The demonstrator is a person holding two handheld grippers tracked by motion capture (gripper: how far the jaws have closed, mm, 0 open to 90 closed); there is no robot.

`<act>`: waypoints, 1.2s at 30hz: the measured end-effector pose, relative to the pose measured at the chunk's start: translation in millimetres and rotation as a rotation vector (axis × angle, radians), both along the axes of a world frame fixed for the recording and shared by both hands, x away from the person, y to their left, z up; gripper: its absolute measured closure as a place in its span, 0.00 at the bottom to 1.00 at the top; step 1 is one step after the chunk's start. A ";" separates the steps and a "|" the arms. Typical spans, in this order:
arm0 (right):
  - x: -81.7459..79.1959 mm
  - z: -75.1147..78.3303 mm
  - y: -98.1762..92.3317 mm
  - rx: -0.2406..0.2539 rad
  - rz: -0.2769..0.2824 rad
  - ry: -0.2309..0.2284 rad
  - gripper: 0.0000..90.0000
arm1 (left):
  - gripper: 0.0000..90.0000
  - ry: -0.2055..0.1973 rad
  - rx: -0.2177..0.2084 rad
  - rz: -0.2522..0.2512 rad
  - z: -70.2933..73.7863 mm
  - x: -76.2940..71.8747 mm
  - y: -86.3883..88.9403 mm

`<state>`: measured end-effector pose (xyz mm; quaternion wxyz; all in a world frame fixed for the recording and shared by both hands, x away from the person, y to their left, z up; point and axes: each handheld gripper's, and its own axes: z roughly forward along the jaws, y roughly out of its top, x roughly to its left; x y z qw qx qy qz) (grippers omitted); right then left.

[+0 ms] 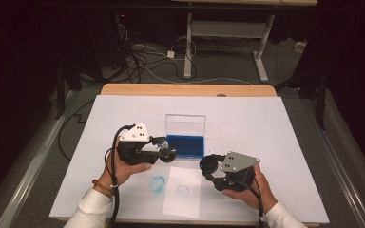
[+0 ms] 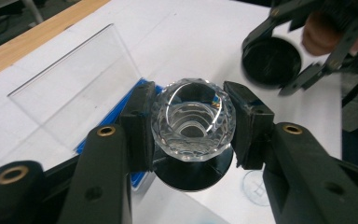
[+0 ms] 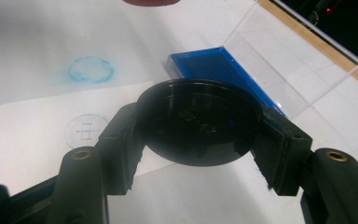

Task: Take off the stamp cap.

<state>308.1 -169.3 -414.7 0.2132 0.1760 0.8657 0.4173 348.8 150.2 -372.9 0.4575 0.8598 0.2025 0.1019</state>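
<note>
The person holds a stamp in two parts above the near middle of the table. The left gripper (image 2: 192, 126) is clamped on the faceted clear knob of the stamp (image 2: 193, 122), whose dark round base shows just below the knob; in the high view the left gripper (image 1: 164, 151) hangs just left of the ink pad. The right gripper (image 3: 199, 128) is clamped on a black round cap (image 3: 199, 122), held by its rim, and in the high view the right gripper (image 1: 212, 166) sits to the near right of the ink pad, apart from the stamp.

Judging by this, the cap is off and the stamp is ready to be inked or pressed. The next move likely calls for bringing the stamp base flat over its target, either the blue pad or the sheet of paper (image 1: 183, 190) lying near the front edge, while the cap is kept clear to the right.

The ink pad case (image 1: 185, 145) lies open in the middle of the table: its tray holds a blue pad, and its clear lid (image 1: 185, 124) stands upright at the far side. The paper bears a faint round mark (image 1: 183, 191), and a blue smudged ring (image 1: 158, 184) lies on the table cover just left of it.
</note>
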 end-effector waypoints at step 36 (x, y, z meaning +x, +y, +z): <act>-15.9 10.3 -56.9 0.065 -0.141 -0.042 0.43 | 0.61 -0.012 0.069 0.097 -10.4 9.0 13.4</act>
